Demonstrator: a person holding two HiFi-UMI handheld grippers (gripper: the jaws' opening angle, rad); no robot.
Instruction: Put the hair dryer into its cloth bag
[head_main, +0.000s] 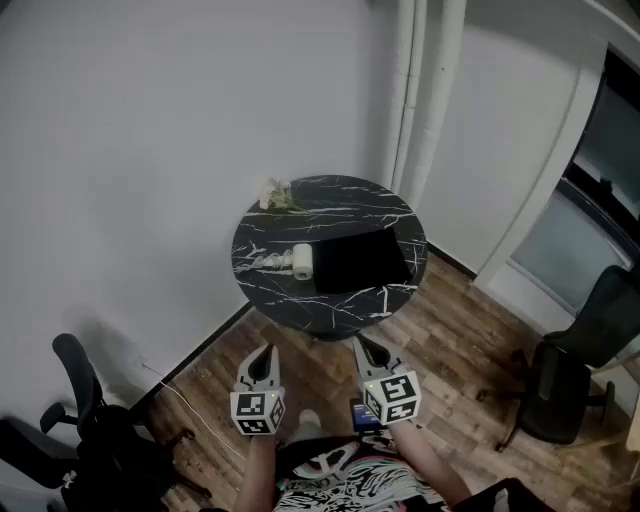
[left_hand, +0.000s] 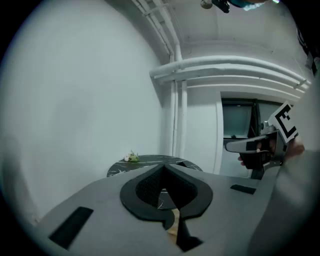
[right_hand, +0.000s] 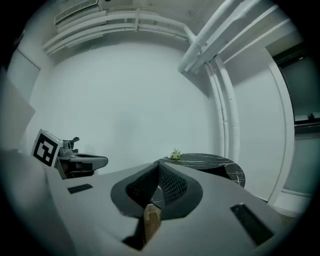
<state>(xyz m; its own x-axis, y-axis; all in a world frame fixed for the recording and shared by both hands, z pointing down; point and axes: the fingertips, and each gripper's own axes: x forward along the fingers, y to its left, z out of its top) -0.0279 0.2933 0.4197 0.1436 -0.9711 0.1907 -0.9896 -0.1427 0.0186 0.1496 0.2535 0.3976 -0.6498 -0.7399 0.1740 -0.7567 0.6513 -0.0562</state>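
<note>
A round black marble table (head_main: 330, 300) stands ahead by the wall. On it lies a black cloth bag (head_main: 362, 258), flat, with a white hair dryer (head_main: 301, 261) and its coiled cord (head_main: 262, 263) just left of it. My left gripper (head_main: 263, 354) and right gripper (head_main: 364, 346) hover side by side over the wooden floor, well short of the table. Both are shut with nothing between the jaws. In the left gripper view the shut jaws point at the table (left_hand: 150, 160); in the right gripper view the table (right_hand: 212, 163) sits ahead to the right.
A small sprig of flowers (head_main: 276, 194) rests at the table's far left edge. Office chairs stand at the left (head_main: 80, 420) and right (head_main: 572, 372). White pipes (head_main: 425, 90) run up the corner. A white cable (head_main: 190, 405) trails on the floor.
</note>
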